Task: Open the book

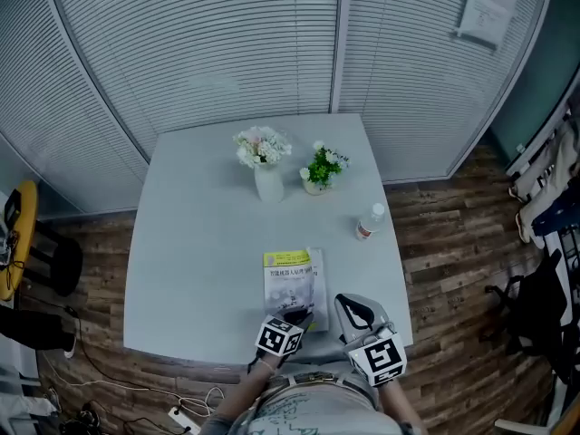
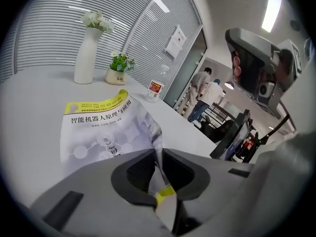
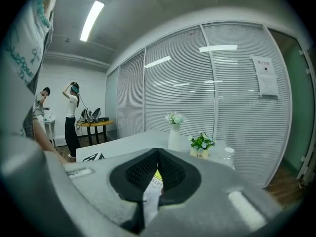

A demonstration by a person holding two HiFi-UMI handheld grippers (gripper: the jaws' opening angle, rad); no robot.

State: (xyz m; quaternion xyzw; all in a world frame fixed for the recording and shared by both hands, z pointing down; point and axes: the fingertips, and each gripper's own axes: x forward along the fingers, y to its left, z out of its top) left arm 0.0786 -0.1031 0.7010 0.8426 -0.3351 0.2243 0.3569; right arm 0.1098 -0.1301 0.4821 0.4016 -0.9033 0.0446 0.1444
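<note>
Book (image 1: 292,286) lies face up near the front edge of the tabletop (image 1: 199,243), right before you. Your left gripper (image 2: 158,171) is pinched narrow on the cover's near edge, which curls up between the jaws. Your right gripper (image 3: 158,154) sits just right of the book, jaws together, holding nothing.

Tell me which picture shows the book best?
The left gripper view: the book shows its printed cover big and clear there. The head view shows the book small, from above. The right gripper view shows only a sliver of it between the jaws.
</note>
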